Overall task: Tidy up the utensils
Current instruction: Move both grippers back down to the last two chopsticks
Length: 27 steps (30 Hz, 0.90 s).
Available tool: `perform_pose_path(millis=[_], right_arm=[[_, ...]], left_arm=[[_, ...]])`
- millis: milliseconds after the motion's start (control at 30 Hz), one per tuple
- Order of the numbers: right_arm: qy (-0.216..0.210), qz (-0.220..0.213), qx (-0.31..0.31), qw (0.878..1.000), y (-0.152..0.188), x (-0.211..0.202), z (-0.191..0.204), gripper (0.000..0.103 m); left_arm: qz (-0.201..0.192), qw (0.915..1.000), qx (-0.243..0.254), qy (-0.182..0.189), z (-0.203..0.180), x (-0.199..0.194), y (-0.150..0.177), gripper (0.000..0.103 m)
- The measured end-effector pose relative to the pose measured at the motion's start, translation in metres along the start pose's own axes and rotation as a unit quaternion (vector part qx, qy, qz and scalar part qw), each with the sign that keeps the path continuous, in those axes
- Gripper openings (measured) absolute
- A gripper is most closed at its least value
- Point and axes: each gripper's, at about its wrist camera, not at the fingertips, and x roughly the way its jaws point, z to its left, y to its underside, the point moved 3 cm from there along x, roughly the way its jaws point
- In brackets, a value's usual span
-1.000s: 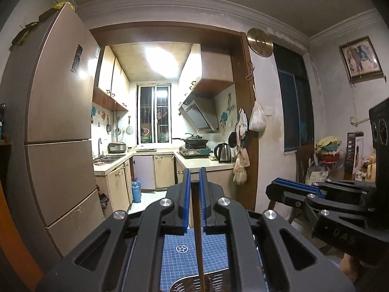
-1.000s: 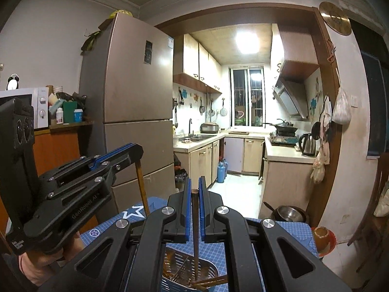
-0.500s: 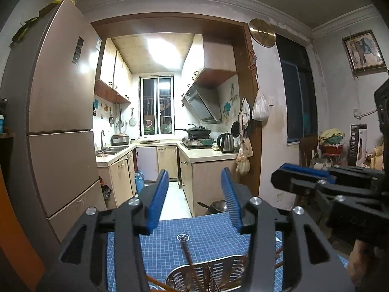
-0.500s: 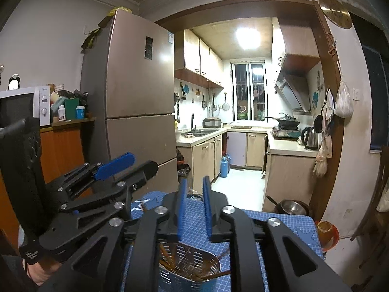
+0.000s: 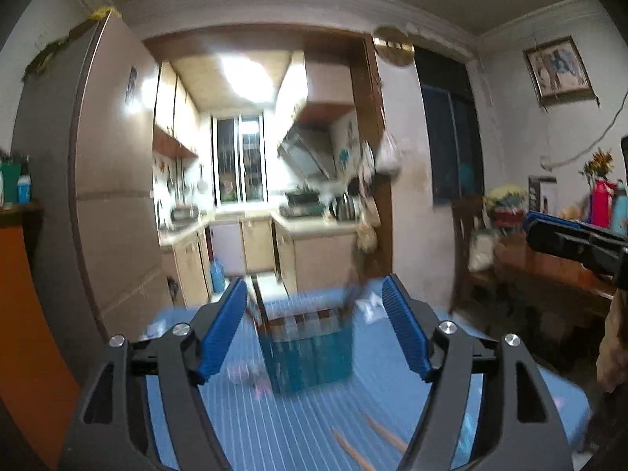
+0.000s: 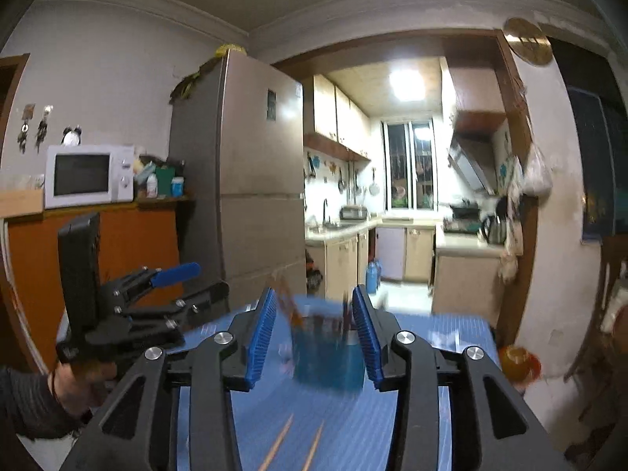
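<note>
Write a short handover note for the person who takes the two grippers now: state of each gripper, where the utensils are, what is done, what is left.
Left gripper: open, holds nothing.
Right gripper: open, holds nothing.
Utensil holder: stands on the blue mat ahead of both grippers, with sticks rising from it; the picture is blurred, so I cannot count them.
Loose chopsticks: two lie on the mat, near the right gripper.
Done: some utensils are in the holder.
Left: probably pick up the two chopsticks and put them in.

Ahead of both parted jaws the blurred utensil basket blocks the mat; chopsticks lie below, bare mat beside.
</note>
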Motion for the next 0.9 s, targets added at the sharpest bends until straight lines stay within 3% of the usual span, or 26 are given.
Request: perform_pose_path(millis=[200,367,533,633,900], right_arm=[[0.042,0.043,0.04,0.997,0.103,-0.045,0.013,0.042],[0.051,0.1,0.054,0.992,0.175,-0.047,0.026,0.042],[0.038,0.14,0.051,0.988,0.213,-0.034,0.044,0.041],[0.031,0.16,0.043,0.986,0.231,-0.024,0.053,0.031],[0.04,0.172,0.037,0.984,0.243,-0.004,0.047,0.019]], left_arm=[[0.093,0.9949,-0.038,0.006,-0.017,-0.023,0.086,0.069],[0.156,0.9872,-0.031,-0.002,-0.037,-0.02,0.144,0.069],[0.189,0.9812,-0.035,-0.007,-0.046,-0.022,0.179,0.069],[0.199,0.9794,-0.036,-0.009,-0.05,-0.024,0.193,0.069],[0.196,0.98,-0.033,-0.013,-0.063,-0.035,0.208,0.068]])
